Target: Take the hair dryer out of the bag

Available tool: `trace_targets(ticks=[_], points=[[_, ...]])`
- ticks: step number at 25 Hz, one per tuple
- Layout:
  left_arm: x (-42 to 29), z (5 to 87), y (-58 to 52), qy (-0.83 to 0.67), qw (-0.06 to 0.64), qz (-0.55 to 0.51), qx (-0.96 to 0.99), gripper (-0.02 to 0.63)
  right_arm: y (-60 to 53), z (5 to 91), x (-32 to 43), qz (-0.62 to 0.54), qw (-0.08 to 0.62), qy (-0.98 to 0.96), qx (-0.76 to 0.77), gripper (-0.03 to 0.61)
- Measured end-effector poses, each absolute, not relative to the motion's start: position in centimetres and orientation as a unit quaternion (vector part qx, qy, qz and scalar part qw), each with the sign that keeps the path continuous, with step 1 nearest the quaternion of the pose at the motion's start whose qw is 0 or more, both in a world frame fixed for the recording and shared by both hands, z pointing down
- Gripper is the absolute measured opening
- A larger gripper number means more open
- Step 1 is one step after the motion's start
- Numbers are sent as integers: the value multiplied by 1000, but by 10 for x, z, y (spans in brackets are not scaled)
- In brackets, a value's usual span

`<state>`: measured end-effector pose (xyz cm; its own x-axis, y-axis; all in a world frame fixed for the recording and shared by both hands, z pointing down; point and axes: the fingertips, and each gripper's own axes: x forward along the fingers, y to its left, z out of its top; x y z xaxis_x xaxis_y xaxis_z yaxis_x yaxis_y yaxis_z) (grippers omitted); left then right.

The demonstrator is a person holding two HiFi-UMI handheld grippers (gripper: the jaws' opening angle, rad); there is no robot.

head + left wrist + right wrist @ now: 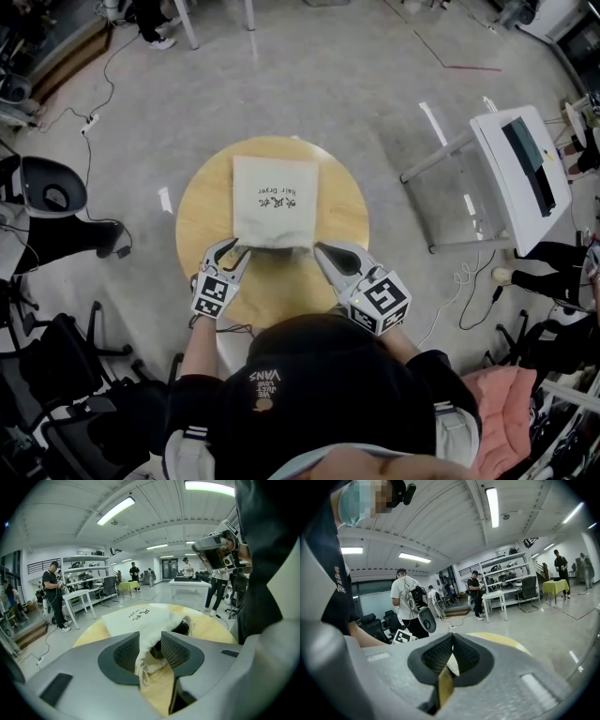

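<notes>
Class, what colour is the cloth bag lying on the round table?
The bag is off-white with dark lettering; clearest in the head view.

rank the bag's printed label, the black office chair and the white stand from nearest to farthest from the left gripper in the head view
From the left gripper:
1. printed label on the cloth bag, just ahead on the round table
2. black office chair, on the floor to the left
3. white stand, far off to the right
</notes>
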<state>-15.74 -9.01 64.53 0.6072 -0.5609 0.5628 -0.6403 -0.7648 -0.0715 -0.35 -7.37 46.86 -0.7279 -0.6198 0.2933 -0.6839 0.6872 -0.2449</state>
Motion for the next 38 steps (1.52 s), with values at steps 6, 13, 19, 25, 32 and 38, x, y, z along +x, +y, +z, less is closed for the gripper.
trace_targets(ticks=[6, 13, 19, 25, 32, 38], points=[[-160, 674, -87, -305, 68, 329, 891, 146, -69, 471, -6, 176, 96, -913, 356, -2], [-163, 685, -90, -269, 54, 359, 892, 146, -67, 473, -9, 179, 99, -908, 365, -2], [-161, 694, -92, -243, 49, 382, 891, 146, -65, 477, -6, 187, 98, -902, 376, -2], [-160, 695, -95, -230, 52, 385, 892, 106, -64, 484, -7, 194, 100, -898, 383, -2], [-161, 687, -101, -233, 65, 374, 896, 69, -62, 490, -14, 205, 93, -894, 387, -2], [-163, 683, -108, -242, 91, 367, 893, 54, -60, 493, -19, 207, 91, -891, 393, -2]])
